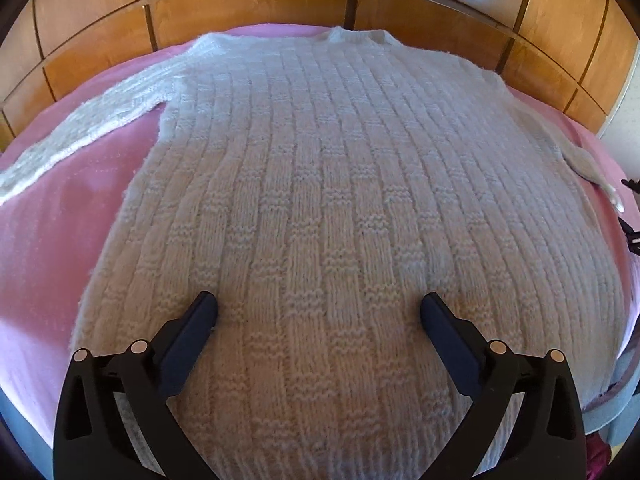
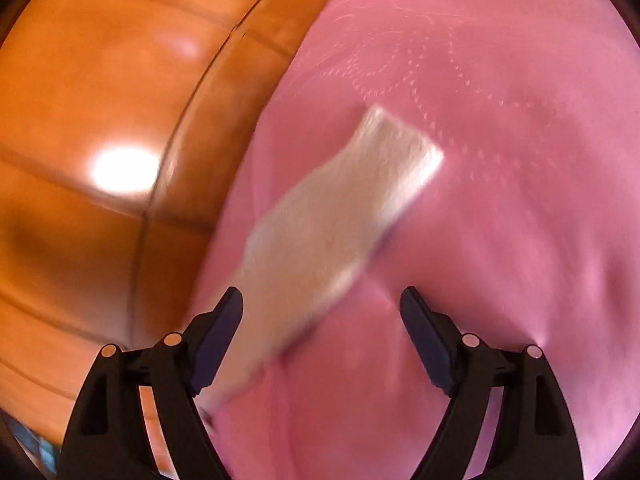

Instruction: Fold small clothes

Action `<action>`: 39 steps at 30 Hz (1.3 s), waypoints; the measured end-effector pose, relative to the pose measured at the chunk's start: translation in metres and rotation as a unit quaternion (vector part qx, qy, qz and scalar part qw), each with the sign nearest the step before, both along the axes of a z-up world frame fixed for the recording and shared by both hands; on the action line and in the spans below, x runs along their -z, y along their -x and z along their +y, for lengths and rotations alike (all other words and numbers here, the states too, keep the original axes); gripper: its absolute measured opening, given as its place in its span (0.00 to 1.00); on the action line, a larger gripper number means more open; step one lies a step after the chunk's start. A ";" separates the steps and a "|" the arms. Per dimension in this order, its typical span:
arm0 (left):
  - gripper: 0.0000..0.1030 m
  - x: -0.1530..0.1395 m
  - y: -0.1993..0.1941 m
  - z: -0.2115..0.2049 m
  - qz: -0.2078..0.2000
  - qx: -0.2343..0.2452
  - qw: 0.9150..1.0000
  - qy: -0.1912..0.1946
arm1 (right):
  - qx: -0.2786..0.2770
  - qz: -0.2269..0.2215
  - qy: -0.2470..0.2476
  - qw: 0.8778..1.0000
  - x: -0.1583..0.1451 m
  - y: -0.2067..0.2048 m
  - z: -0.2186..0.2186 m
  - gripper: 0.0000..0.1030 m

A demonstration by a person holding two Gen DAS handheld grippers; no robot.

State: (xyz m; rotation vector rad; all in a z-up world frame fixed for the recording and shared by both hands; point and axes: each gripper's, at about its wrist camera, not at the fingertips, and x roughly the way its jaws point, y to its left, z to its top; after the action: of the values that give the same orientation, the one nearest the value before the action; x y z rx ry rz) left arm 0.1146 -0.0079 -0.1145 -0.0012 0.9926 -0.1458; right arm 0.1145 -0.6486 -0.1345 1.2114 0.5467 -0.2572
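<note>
A white knitted sweater (image 1: 340, 184) lies flat on a pink bedspread (image 1: 60, 232), collar toward the far side. Its left sleeve (image 1: 80, 128) stretches out to the left; its right sleeve (image 1: 580, 160) lies along the right side. My left gripper (image 1: 318, 312) is open above the lower body of the sweater, with nothing between the fingers. In the blurred right wrist view, my right gripper (image 2: 322, 306) is open over the pink bedspread (image 2: 500, 200). The white sleeve end (image 2: 340, 216) lies just ahead of its left finger, not gripped.
A wooden panelled headboard (image 1: 280, 4) runs along the far side of the bed and shows at the left of the right wrist view (image 2: 100, 140). The tips of the right gripper (image 1: 632, 232) show at the right edge of the left wrist view.
</note>
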 end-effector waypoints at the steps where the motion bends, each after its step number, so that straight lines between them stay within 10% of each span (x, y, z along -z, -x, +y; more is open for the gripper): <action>1: 0.97 0.000 -0.001 0.000 -0.001 -0.003 1.000 0.001 | 0.005 -0.016 -0.006 1.000 0.002 -0.005 -0.006 0.87; 9: 0.97 0.002 -0.003 -0.001 -0.013 -0.019 1.000 0.002 | 0.003 0.020 0.094 0.995 -0.008 -0.033 0.013 0.98; 11: 0.97 0.002 -0.003 -0.001 -0.013 -0.020 1.000 0.005 | -0.001 0.034 0.114 0.993 -0.011 -0.042 0.016 0.81; 13: 0.97 0.002 -0.004 -0.001 -0.013 -0.017 1.000 0.006 | 0.005 0.082 0.127 0.989 -0.005 -0.062 0.014 0.18; 15: 0.97 0.000 -0.004 0.000 -0.013 -0.014 1.000 0.009 | 0.010 0.098 0.119 0.988 -0.004 -0.069 0.007 0.08; 22: 0.97 -0.021 -0.012 0.017 -0.022 0.001 0.997 0.071 | -0.064 0.031 0.211 0.975 -0.091 -0.105 0.065 0.07; 28: 0.97 -0.049 -0.027 0.029 -0.045 0.003 0.992 0.116 | -0.206 -0.061 0.260 0.941 -0.152 -0.158 0.204 0.07; 36: 0.97 -0.070 -0.051 0.047 -0.051 -0.001 0.981 0.185 | -0.375 -0.098 0.249 0.888 -0.147 -0.218 0.402 0.08; 39: 0.97 -0.074 -0.057 0.053 -0.056 0.002 0.976 0.210 | -0.422 -0.091 0.256 0.865 -0.136 -0.229 0.464 0.31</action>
State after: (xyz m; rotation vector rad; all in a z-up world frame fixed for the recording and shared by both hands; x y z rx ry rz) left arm 0.1719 0.0455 -0.0402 -0.3743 0.8346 -0.3541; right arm 0.3430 -0.1845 0.0015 0.3921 0.7340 0.4414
